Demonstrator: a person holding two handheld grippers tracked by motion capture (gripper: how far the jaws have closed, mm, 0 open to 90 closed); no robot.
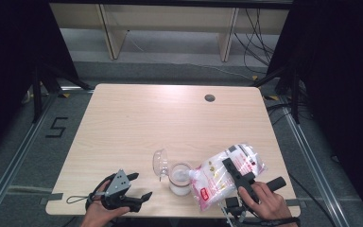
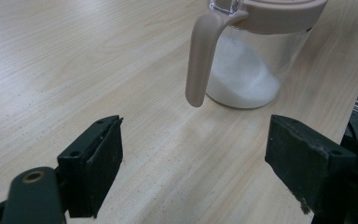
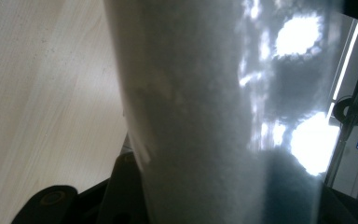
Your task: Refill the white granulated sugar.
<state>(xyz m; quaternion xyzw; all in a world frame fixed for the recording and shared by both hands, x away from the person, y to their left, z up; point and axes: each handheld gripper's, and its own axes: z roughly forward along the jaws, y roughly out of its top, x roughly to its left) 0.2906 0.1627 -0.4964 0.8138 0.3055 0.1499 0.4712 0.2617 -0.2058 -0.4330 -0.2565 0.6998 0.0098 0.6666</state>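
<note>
Two grippers, one jar and one bag are at work on one table (image 1: 137,118), all near its front edge.

Toward the front left corner, the left gripper (image 1: 139,185) rests low over the wood in the person's left hand (image 1: 99,210). Its jaws stand wide apart with nothing between them; in the left gripper view the bare tabletop shows in the gap, and the jar sits a little beyond.

Near the middle of the front edge stands the jar (image 1: 180,178), clear, with a pale pinkish rim and a handle (image 2: 200,56) hanging down its side. Its one clear lid (image 1: 160,163) is flipped up on the left side. White grains (image 2: 242,77) fill its lower part.

Just right of it, the bag (image 1: 224,175), clear plastic with red and white print and full of white grains, lies tilted with its lower corner touching the jar's mouth. The right gripper (image 1: 234,177) is clamped across the bag's middle, held by the right hand (image 1: 264,201) at the front right corner. In the right gripper view the bag's surface is pressed close between the jaws.

The tabletop is light wood with rounded corners and one dark round hole (image 1: 210,98) near the back right. Around it lie a grey floor, black curtains on both sides, one wooden shelf frame (image 1: 170,26) behind, and loose cables at the back right.
</note>
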